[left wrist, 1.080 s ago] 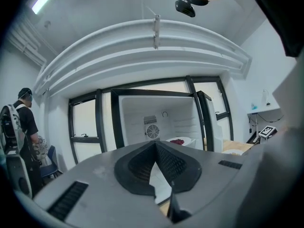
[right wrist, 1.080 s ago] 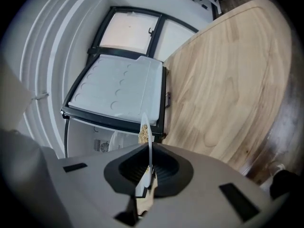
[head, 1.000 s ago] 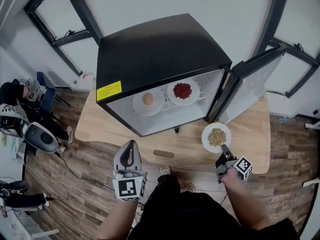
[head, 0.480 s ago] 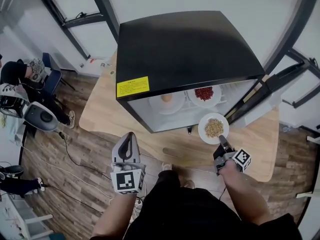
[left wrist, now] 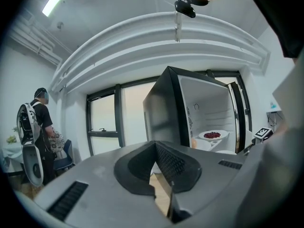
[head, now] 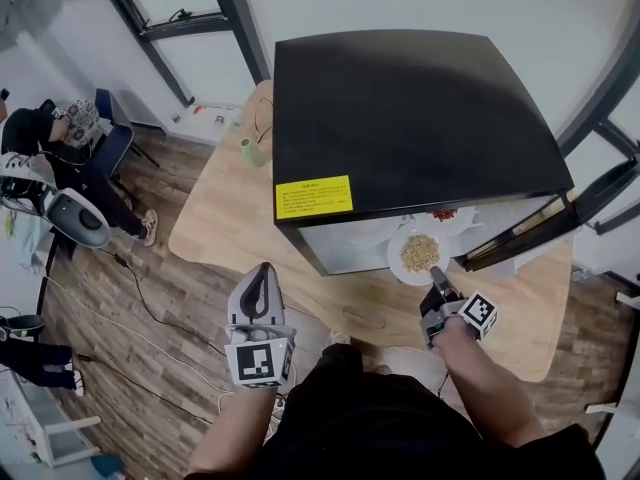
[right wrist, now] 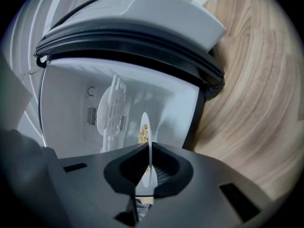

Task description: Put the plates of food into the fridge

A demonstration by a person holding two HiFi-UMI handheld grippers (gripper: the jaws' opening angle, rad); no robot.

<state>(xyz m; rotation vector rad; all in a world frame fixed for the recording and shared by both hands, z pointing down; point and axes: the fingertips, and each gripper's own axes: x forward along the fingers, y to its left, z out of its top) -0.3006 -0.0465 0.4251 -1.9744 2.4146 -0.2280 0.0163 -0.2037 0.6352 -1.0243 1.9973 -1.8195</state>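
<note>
Fridge (head: 420, 108) interior is being mostly hidden by its top; yellow label (head: 313, 197) there unreadable. Grain plate (head: 418, 255) is being clamped at fridge opening by right gripper (head: 437, 288); left gripper (head: 262, 273) jaws together, empty.

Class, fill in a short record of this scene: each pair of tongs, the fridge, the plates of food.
right tongs: shut on the rim of the grain plate
left tongs: shut, empty
fridge: door open, stands on wooden table
grain plate: at the fridge's opening
red food plate: on a shelf inside
</note>
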